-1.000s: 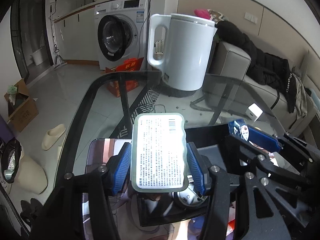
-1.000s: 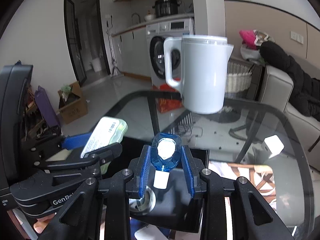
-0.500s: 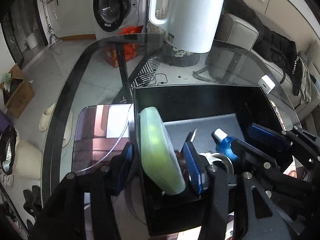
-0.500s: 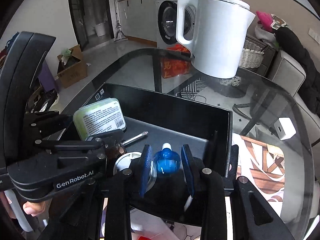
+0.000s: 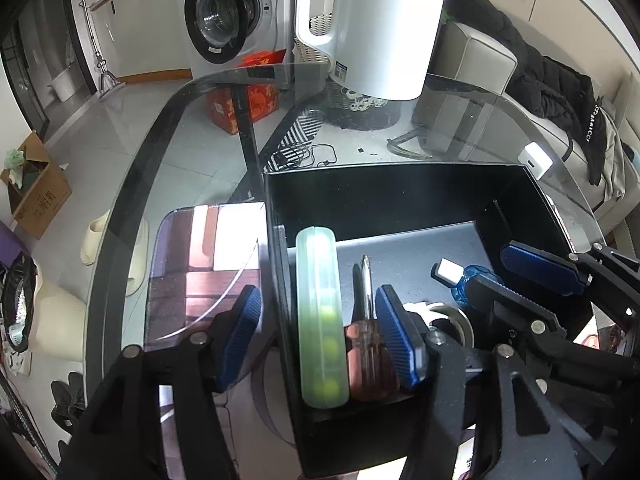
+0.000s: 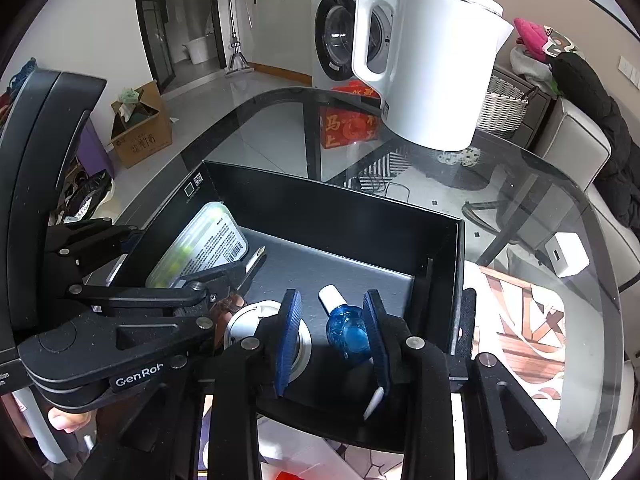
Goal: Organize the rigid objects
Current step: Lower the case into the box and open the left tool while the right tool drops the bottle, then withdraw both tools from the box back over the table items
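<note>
We have both tools lowered into the black box (image 5: 400, 200) that sits on the glass desk (image 5: 168, 128). Our left tool (image 5: 318, 332) has its jaws opening: the left blue pad sits outside the box's left wall, the right pad inside, and neither presses on the green case (image 5: 320, 320). The case stands on its edge against that left wall, between the pads but free of them. A screwdriver (image 5: 366, 320) with a clear reddish handle lies just beside the case, its handle close against the inner pad; we cannot tell whether they touch.

Our right tool (image 6: 332, 336) also has its jaws opening. The small blue bottle (image 6: 348, 332) with a white cap lies on the box floor between the pads. It sits close against the right pad, with a clear gap to the left one, so it is not clamped. A round white lid (image 6: 248, 320) rests on the floor just left of that tool.

Beyond the box a white kettle (image 6: 432, 72) stands on the desk, and a small white charger (image 6: 566, 254) lies on the glass to the right.
</note>
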Available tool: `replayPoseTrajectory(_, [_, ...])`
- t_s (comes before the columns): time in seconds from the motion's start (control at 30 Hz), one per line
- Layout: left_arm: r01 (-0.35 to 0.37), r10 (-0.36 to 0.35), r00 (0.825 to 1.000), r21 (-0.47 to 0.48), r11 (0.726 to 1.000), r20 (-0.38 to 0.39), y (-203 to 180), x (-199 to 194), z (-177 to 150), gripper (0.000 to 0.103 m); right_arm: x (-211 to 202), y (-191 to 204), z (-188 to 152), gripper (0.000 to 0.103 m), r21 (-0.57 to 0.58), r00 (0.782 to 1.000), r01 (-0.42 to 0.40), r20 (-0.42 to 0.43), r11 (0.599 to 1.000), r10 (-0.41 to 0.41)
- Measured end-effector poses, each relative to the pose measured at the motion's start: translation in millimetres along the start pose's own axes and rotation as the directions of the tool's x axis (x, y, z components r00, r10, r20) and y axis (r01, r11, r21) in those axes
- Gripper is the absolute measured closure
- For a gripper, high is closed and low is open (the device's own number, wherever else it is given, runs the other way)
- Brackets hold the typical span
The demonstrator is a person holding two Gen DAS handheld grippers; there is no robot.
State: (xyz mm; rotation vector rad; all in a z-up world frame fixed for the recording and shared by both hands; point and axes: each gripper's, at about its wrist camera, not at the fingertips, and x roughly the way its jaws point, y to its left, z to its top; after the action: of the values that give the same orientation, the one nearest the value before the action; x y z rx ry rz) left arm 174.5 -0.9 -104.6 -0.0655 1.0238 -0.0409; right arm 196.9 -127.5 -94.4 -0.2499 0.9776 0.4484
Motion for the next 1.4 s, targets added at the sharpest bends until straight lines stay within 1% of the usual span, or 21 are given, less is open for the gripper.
replayPoseTrajectory(0.1, [-0.012,0.011,1.0,0.011,1.0,0.01,-1,-3,0,0.043,0,-1,1,0.069,0.007,1.0,-0.003,-0.003,1.0,0.003])
replayPoseTrajectory(0.17, [-0.015,0.014,1.0,0.013,1.0,0.017,-1,-5,0,0.043,0,-3,1,0.066,0.011,1.0,-0.001,-0.005,1.0,0.001])
replayPoseTrajectory(0.23, [-0.01,0.009,1.0,0.007,1.0,0.021,0,-8,-1,0.04,-1,-4,1,0.064,0.017,1.0,-0.004,-0.005,1.0,0.004])
replayPoseTrajectory(0.33, [0.009,-0.009,0.999,-0.005,1.0,0.043,2,-16,-1,0.039,-8,-4,1,0.064,0.016,1.0,0.008,0.02,1.0,-0.009])
replayPoseTrajectory(0.6, [0.038,-0.038,0.989,0.002,0.999,0.143,0,-57,-5,0.035,-43,-5,-2,0.063,0.022,0.994,0.019,0.106,1.0,-0.021])
replayPoseTrajectory(0.77, [0.033,-0.038,0.984,0.029,0.999,0.176,-4,-83,-11,0.035,-67,-4,-7,0.063,0.012,0.992,0.009,0.129,1.0,-0.011])
replayPoseTrajectory(0.83, [0.034,-0.041,0.983,0.039,0.999,0.182,-7,-91,-15,0.035,-77,-2,-11,0.062,0.006,0.991,0.005,0.133,1.0,-0.006])
replayPoseTrajectory(0.93, [0.043,-0.052,0.983,0.053,0.998,0.175,-11,-101,-24,0.033,-89,-2,-18,0.055,-0.002,0.991,0.005,0.135,1.0,-0.004])
replayPoseTrajectory(1.13, [0.039,-0.055,0.988,0.108,0.993,0.145,-21,-109,-44,0.032,-107,-1,-36,0.054,-0.023,0.994,-0.003,0.107,1.0,0.006])
replayPoseTrajectory(1.23, [0.05,-0.064,0.992,0.127,0.991,0.111,-27,-108,-56,0.032,-106,-1,-47,0.054,-0.047,0.997,0.006,0.074,0.999,-0.002])
replayPoseTrajectory(1.33, [0.068,-0.078,0.995,0.162,0.984,0.056,-31,-101,-70,0.032,-99,-4,-61,0.054,-0.064,1.0,-0.003,0.019,0.998,0.004])
replayPoseTrajectory(1.4, [0.059,-0.064,0.998,0.194,0.979,0.022,-35,-94,-80,0.032,-93,-6,-72,0.054,-0.07,1.0,-0.002,-0.016,0.998,0.001])
